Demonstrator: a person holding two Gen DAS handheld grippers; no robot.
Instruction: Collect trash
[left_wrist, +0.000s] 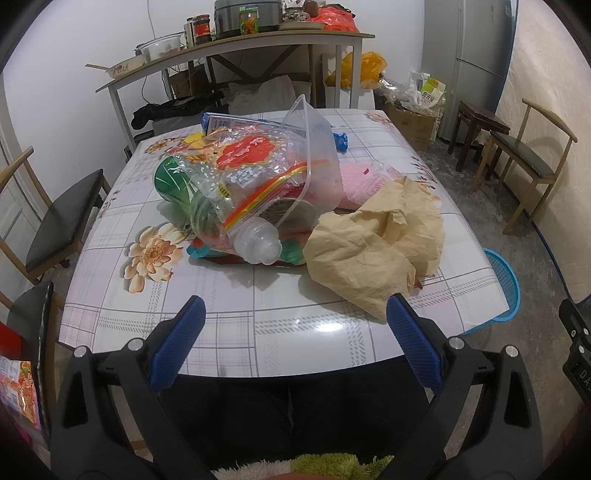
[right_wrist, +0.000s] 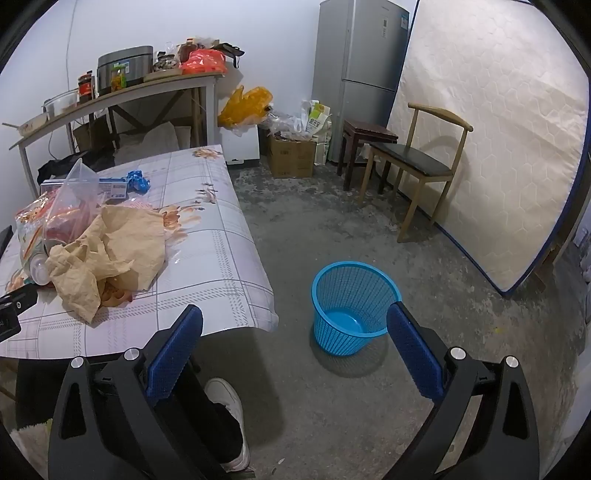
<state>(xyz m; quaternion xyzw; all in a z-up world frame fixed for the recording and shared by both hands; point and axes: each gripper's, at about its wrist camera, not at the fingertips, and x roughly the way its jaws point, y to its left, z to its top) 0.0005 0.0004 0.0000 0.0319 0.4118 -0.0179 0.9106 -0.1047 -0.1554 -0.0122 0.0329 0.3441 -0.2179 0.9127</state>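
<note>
Left wrist view: my left gripper (left_wrist: 295, 332) hangs wide open and empty, crumpled brown paper (left_wrist: 376, 240) just ahead, right gripper (right_wrist: 295, 336) likewise open near the blue basket (right_wrist: 352, 306).

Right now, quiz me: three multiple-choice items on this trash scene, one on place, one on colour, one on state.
1. Where is the wastebasket?
A) on the table
B) on the floor beside the table
C) on a chair

2. What colour is the crumpled paper?
A) tan
B) green
C) black

3. How are the two grippers?
A) both shut on trash
B) one open, one shut
C) both open, holding nothing

Key: 1 B, it stands on bare floor off the table edge. 2 A, tan. 3 C, left gripper and right gripper gape with nothing between the pads.
</note>
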